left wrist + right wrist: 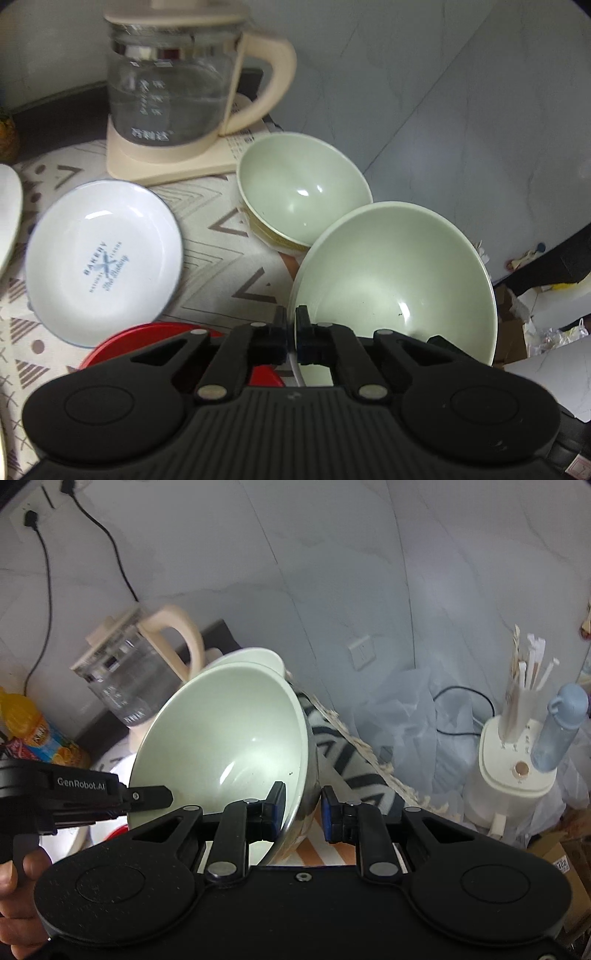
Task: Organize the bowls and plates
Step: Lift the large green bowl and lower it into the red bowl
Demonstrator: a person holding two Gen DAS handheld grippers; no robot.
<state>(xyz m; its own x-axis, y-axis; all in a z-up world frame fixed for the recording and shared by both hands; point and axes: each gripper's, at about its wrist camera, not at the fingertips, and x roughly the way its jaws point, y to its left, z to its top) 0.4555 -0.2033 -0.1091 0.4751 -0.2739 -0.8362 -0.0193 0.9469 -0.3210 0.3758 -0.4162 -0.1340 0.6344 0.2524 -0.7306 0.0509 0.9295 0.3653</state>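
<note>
The large pale green bowl is tilted above the bench, its rim caught on two sides. The left gripper has its fingers pressed nearly together on the bowl's near rim, pinching it; in the right wrist view this gripper, printed "GenRobot.AI", reaches the rim from the left. The right gripper has its fingers spread a little, one pad inside the bowl's wall and the other just outside; whether both pads touch cannot be told. Just beyond the held bowl sits a second green bowl with a patterned brown outside. Left of the held bowl lies a white dish reading "BAKERY" with a crossed emblem and smaller script, and a red plate lies near the left gripper. Behind the second bowl stands a glass kettle with a beige handle and base, bearing blurred markings. Right of the held bowl, well apart, are a white appliance holding sticks and a blue bottle. Left of the kettle is an orange drink bottle.
</note>
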